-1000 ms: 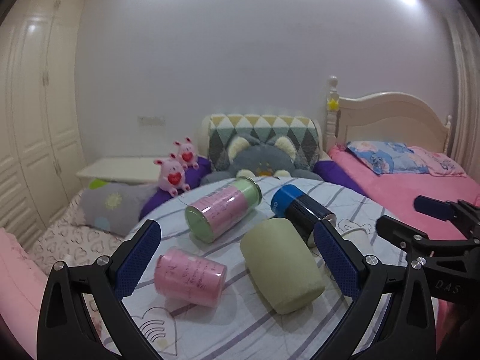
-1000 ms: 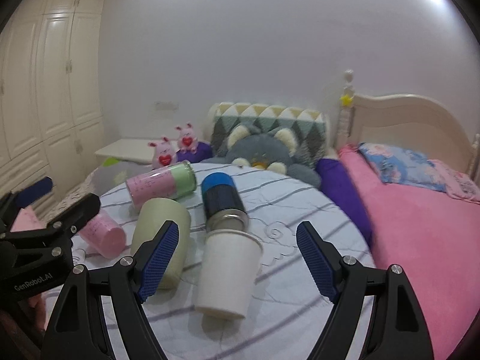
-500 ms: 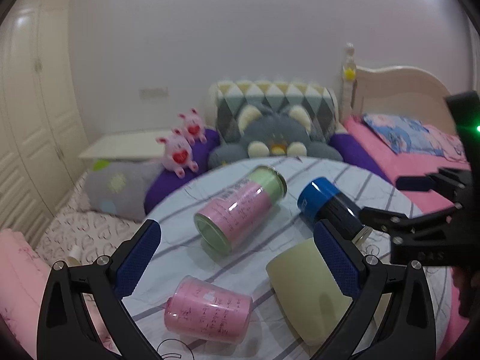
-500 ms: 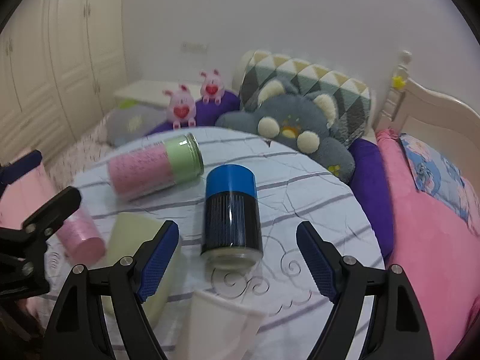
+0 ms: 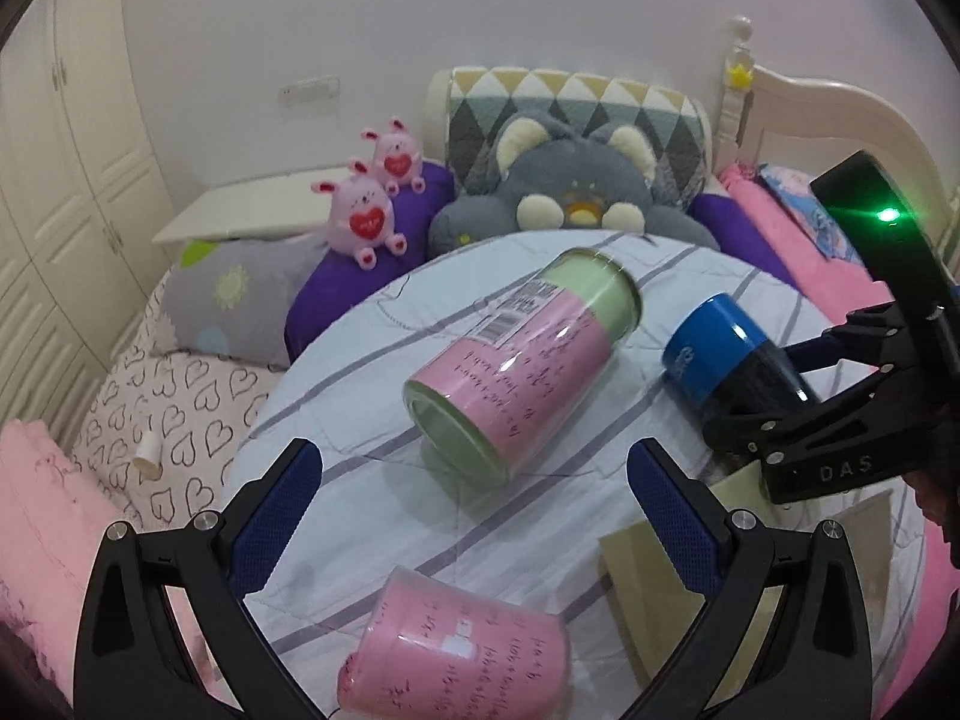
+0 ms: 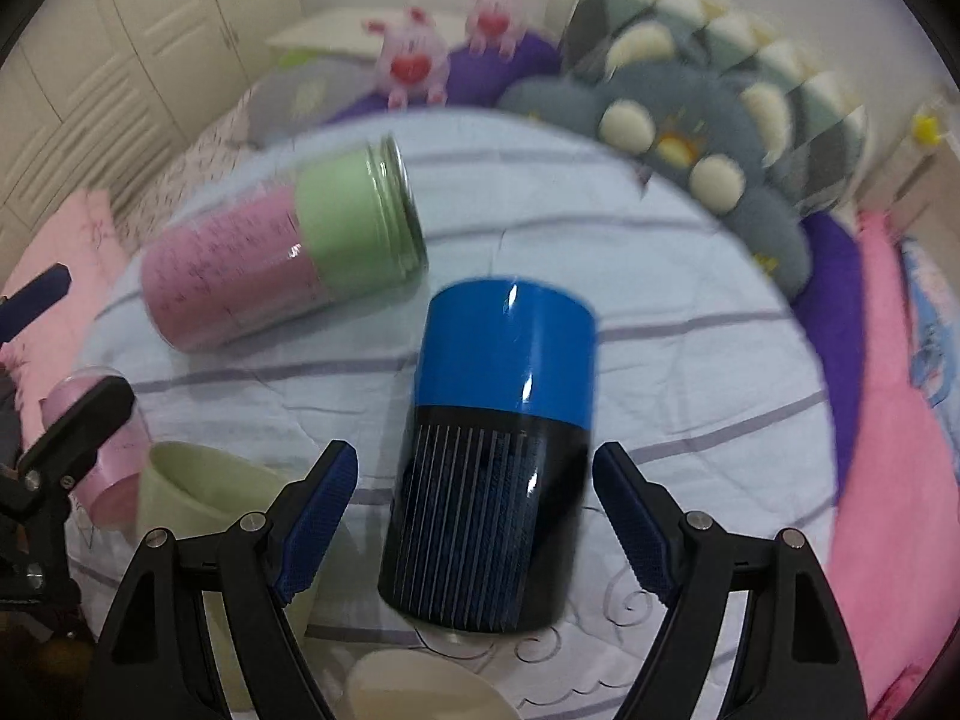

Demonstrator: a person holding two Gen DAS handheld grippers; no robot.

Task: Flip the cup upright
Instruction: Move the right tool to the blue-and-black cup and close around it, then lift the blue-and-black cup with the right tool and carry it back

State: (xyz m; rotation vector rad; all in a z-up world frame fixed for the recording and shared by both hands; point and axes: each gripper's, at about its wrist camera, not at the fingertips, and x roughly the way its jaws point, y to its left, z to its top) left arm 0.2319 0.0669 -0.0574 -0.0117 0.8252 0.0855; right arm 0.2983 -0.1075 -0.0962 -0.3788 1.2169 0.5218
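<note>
Several cups lie on their sides on a round table (image 5: 372, 372). A blue-and-black cup (image 6: 498, 456) lies between the open jaws of my right gripper (image 6: 474, 504), untouched; it also shows in the left wrist view (image 5: 732, 360). A pink-and-green cup (image 5: 522, 360) lies ahead of my open left gripper (image 5: 474, 510); it also shows in the right wrist view (image 6: 282, 258). A small pink cup (image 5: 456, 654) lies low between the left jaws. A pale green cup (image 6: 204, 492) and a white cup (image 6: 420, 684) lie near the front.
Plush toys (image 5: 366, 216), a grey cat cushion (image 5: 570, 198) and pillows sit behind the table. A pink bed (image 6: 888, 450) is on the right, white wardrobes (image 5: 54, 138) on the left. The right gripper's body (image 5: 840, 420) shows at the left view's right edge.
Both grippers moved forward and down toward the table. The right gripper now straddles the blue-and-black cup. The left gripper has closed in on the pink-and-green cup.
</note>
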